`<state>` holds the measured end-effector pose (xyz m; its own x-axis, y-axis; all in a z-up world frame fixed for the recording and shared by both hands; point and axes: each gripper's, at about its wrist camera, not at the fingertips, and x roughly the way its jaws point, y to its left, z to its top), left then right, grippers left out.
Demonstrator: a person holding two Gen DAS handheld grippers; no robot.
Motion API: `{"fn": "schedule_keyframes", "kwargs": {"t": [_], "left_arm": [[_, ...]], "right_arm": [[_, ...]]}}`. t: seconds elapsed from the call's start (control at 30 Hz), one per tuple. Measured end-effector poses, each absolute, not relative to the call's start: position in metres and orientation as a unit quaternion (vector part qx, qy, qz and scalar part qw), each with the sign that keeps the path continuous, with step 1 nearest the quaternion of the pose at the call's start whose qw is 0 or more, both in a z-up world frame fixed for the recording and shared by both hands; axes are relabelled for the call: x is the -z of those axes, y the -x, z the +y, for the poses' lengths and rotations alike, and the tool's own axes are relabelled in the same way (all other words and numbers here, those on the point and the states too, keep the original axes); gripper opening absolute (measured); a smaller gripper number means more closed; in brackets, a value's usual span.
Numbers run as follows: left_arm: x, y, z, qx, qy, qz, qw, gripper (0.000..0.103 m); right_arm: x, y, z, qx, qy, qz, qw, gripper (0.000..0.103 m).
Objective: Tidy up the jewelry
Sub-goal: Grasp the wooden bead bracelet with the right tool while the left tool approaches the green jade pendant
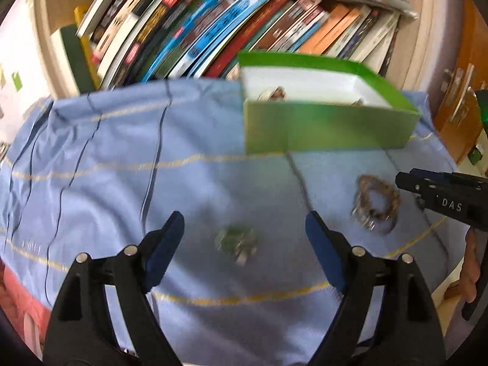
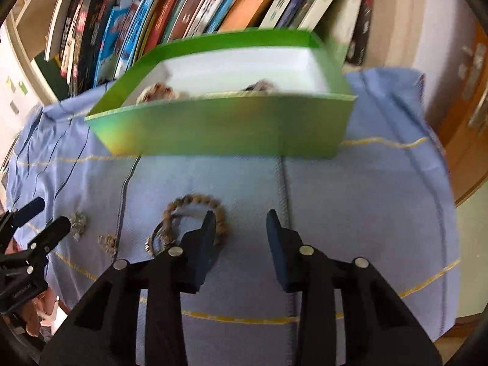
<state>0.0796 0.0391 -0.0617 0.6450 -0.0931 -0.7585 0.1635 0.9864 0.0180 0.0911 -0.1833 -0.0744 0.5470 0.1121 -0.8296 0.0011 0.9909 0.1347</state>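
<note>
**Both grippers empty over the jewelry on the blue cloth**

The left gripper (image 1: 244, 238) hung over the blue cloth (image 1: 106, 183) that covered the surface, its jaws spread wide and holding nothing. Between them, down on the cloth, lay a small greenish piece of jewelry (image 1: 236, 242), blurred and touching neither finger. To its right sat a beaded bracelet (image 1: 376, 206) overlapping a metal bangle, with the right gripper (image 1: 439, 198) just beside them.

From the right wrist view, the right gripper (image 2: 239, 228) had its jaws partly open and empty. Its left fingertip (image 2: 209, 222) stood over the near rim of the beaded bracelet (image 2: 192, 210); whether it touched I could not tell. Another small piece (image 2: 108, 242) lay further left on the cloth, near the left gripper (image 2: 39, 222).

Behind all this stood an open green box (image 2: 231, 125) with a white lining and 2 pieces already inside. Beyond it ran a shelf of books (image 1: 213, 24).
</note>
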Motion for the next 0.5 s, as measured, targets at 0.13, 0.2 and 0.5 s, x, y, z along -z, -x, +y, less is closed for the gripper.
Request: {"fn": "schedule_keyframes", "kwargs": {"t": [0.13, 0.2, 0.5], "left_arm": [[0.074, -0.072, 0.043, 0.07, -0.047, 0.432, 0.898, 0.081], [0.077, -0.071, 0.043, 0.074, -0.046, 0.438, 0.895, 0.081], [0.093, -0.078, 0.039, 0.085, -0.039, 0.465, 0.88, 0.057]], "right_arm": [[0.079, -0.091, -0.168, -0.042, -0.05, 0.485, 0.872, 0.036], [0.081, -0.094, -0.162, -0.052, -0.053, 0.492, 0.867, 0.022], [0.069, -0.089, -0.161, -0.064, -0.059, 0.474, 0.876, 0.011]]}}
